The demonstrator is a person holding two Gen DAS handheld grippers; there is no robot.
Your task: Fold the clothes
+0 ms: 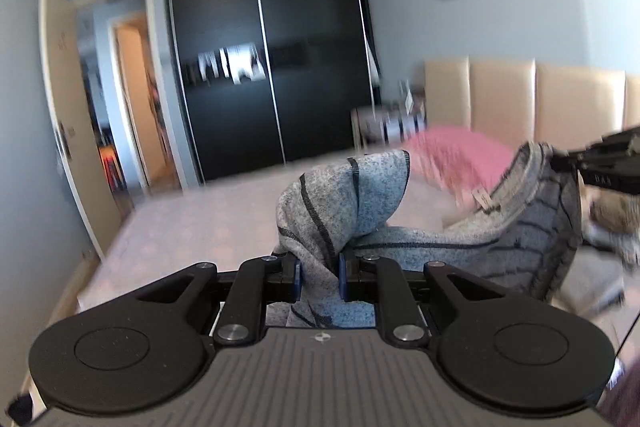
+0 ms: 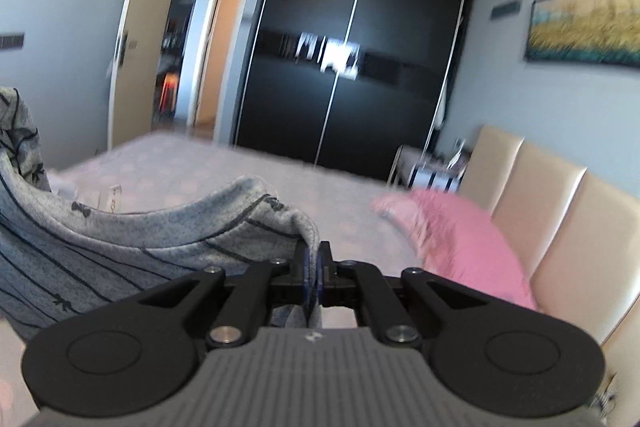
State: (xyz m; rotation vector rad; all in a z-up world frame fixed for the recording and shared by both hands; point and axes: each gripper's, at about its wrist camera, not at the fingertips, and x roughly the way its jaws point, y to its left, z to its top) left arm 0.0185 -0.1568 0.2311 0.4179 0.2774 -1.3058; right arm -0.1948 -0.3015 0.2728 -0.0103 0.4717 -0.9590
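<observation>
Each hand-held gripper, left [image 1: 319, 275] and right [image 2: 313, 281], is clamped on the grey garment [image 1: 460, 247], stretched three-to-nine o'clock above the bed [image 2: 240, 167].

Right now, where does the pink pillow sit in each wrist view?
Left wrist view: pink pillow right of centre, behind the lifted grey striped garment.
Right wrist view: pink pillow lower right, against the beige headboard.
Shared landmark: black wardrobe behind the bed.

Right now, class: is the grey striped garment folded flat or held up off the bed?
Held up, unfolded: the grey striped garment hangs bunched between the left gripper and right gripper, above the bed.
</observation>
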